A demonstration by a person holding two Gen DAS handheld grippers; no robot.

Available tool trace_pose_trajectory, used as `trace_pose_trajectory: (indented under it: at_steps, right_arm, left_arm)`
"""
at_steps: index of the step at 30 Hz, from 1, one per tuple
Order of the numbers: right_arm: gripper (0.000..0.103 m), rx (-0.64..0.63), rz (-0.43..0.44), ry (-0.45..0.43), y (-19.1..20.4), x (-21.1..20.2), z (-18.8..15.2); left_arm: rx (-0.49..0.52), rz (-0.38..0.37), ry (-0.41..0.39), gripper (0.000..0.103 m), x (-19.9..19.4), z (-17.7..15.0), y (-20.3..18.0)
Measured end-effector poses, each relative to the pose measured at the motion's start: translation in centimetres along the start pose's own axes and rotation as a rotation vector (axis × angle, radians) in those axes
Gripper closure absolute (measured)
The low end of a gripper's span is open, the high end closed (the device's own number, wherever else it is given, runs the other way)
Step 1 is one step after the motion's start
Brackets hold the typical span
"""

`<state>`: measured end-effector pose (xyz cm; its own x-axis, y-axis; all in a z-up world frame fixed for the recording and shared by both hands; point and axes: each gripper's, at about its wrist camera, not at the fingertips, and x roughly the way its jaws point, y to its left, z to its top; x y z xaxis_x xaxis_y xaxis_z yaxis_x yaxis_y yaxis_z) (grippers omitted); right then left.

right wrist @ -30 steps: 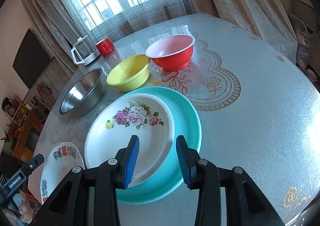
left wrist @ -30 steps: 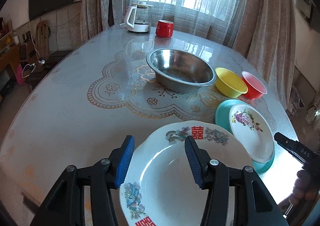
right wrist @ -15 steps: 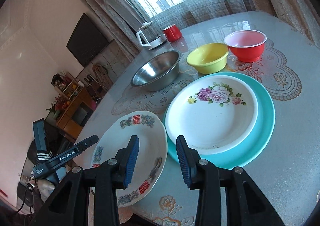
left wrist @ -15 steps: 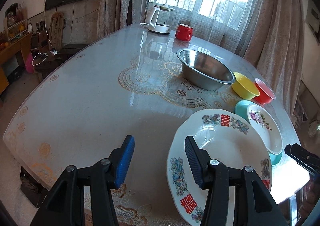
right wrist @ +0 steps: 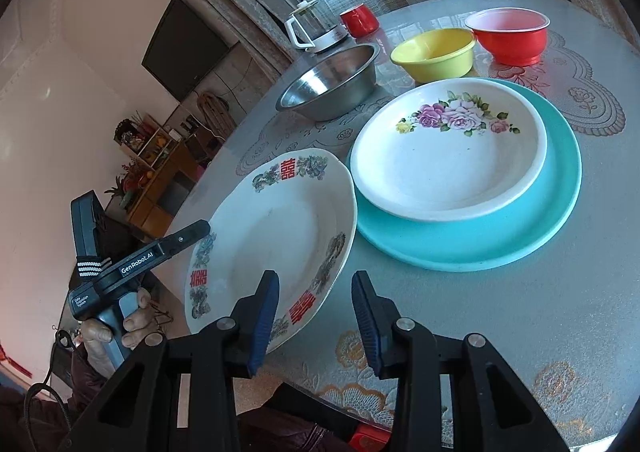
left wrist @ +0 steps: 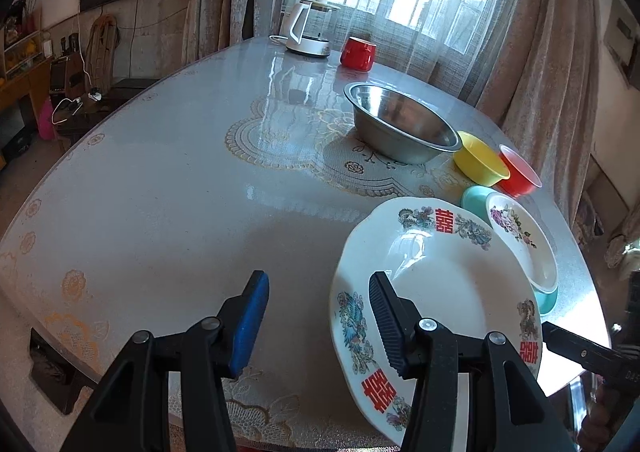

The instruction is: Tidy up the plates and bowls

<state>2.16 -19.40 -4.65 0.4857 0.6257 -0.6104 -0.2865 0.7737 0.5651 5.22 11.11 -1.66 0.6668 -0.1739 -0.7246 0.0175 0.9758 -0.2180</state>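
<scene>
Left wrist view first. The left gripper (left wrist: 318, 316) has its fingers spread wide, holding nothing; its right-hand finger hangs over the near-left rim of the double-happiness plate (left wrist: 448, 284), the other out over bare table (left wrist: 160, 187). That plate lies flat at the table's near edge, and its far-right rim seems to overlap the flowered plate (left wrist: 524, 240), though I can't tell if they touch. The flowered plate sits inside the teal plate (left wrist: 472, 195), a stack in the making by my reckoning. Beyond the double-happiness plate, in a row going right: steel bowl (left wrist: 400, 123), yellow bowl (left wrist: 480, 163), red bowl (left wrist: 520, 175). Farther back, a kettle (left wrist: 306, 29) and a red mug (left wrist: 358, 51).

Now the right wrist view. The right gripper (right wrist: 314, 316) is also wide and empty, straddling the near rim of the double-happiness plate, left finger over the plate, right finger over the tablecloth. I read that as lining up a rim pinch, the likely way to lift a flat plate. The other handheld unit waits just left of the plate. The plate's far-right rim lies right against the teal plate, probably bound for that stack.

The count: three plates, three bowls, one mug, one kettle, two grippers. The bowls stand separately, none nested yet.
</scene>
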Motion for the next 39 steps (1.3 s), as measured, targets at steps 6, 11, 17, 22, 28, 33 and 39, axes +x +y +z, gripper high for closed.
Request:
trace_pose_trajectory:
  at_steps: [6,11,17,22,28,33,39]
  right_arm:
    - [0.075,-0.007,-0.006,0.015,-0.1,1.7,-0.3]
    - [0.076,0.026,0.019,0.017,-1.1,2.7,-0.6]
    - [0.074,0.06,0.095,-0.012,-2.4,2.8,-1.3]
    - [0.074,0.067,0.078,-0.004,-2.1,2.8,-1.3]
    - [0.081,0.013,0.041,0.002,-0.8,3.2,-0.9]
    - [0.085,-0.037,-0.011,-0.003,0.2,3.3,-0.8]
    - [0.084,-0.073,-0.05,-0.001,0.5,3.3,-0.3]
  left_arm:
    - [0.044,-0.019,0.014,0.06,0.9,-0.4,-0.8]
    - [0.045,-0.036,0.025,0.064,1.6,-0.5,-1.1]
    - [0.064,-0.054,0.029,0.07,2.1,-0.8,-1.7]
    - [0.081,-0.065,0.022,0.073,2.1,-1.0,-1.8]
    - [0.104,-0.052,0.032,0.072,2.2,-0.8,-2.0]
    - [0.118,-0.048,0.022,0.072,1.9,-1.1,-2.0]
    - [0.125,-0.048,0.014,0.073,1.3,-1.7,-1.9]
